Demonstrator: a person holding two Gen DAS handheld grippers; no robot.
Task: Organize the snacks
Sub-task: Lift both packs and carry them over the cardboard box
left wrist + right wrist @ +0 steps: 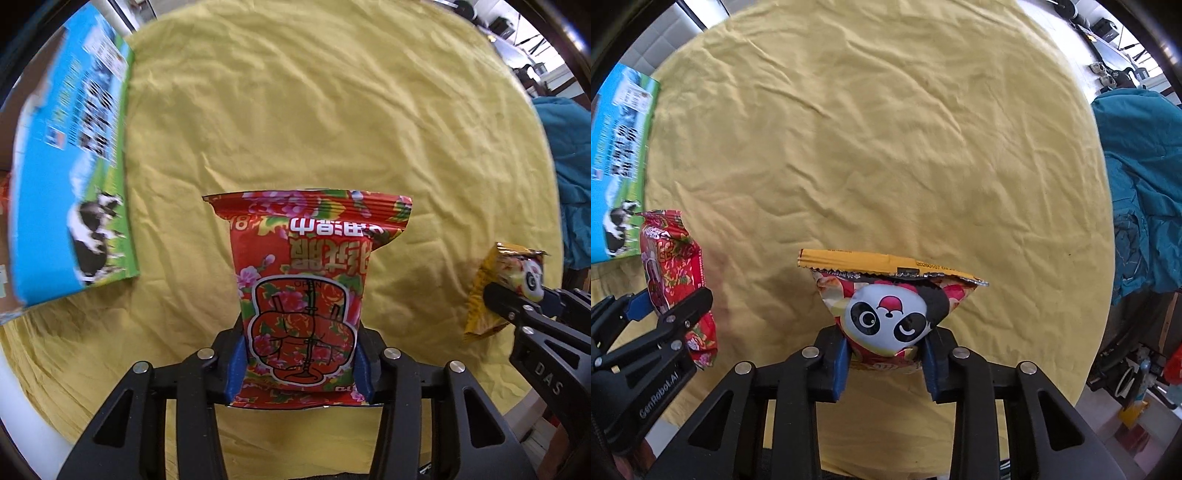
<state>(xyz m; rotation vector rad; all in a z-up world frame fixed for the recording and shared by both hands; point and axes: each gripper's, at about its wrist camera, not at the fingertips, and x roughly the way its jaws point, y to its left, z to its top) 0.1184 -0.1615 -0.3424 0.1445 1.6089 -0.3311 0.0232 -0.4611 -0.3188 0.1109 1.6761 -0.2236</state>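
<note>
The red flowered snack bag (301, 291) is clamped in the left gripper (300, 360), its long axis running straight ahead, print upside down with "OPEN" legible. The right gripper (886, 354) pinches a panda-faced packet (890, 314), yellow crimped seal forward, stamped "20260107". Both hang over a wrinkled yellow cloth (886, 147), wide and bare ahead. A blue cow-printed box (70, 166) stands at its left edge.

Right tool (884, 354) clamps panda snack bag (890, 314) between blue pads (839, 363), above yellow-clothed surface (886, 147). Far left: left tool (665, 302) grips red floral packet (677, 269); cow-print box (618, 158) beyond it.
</note>
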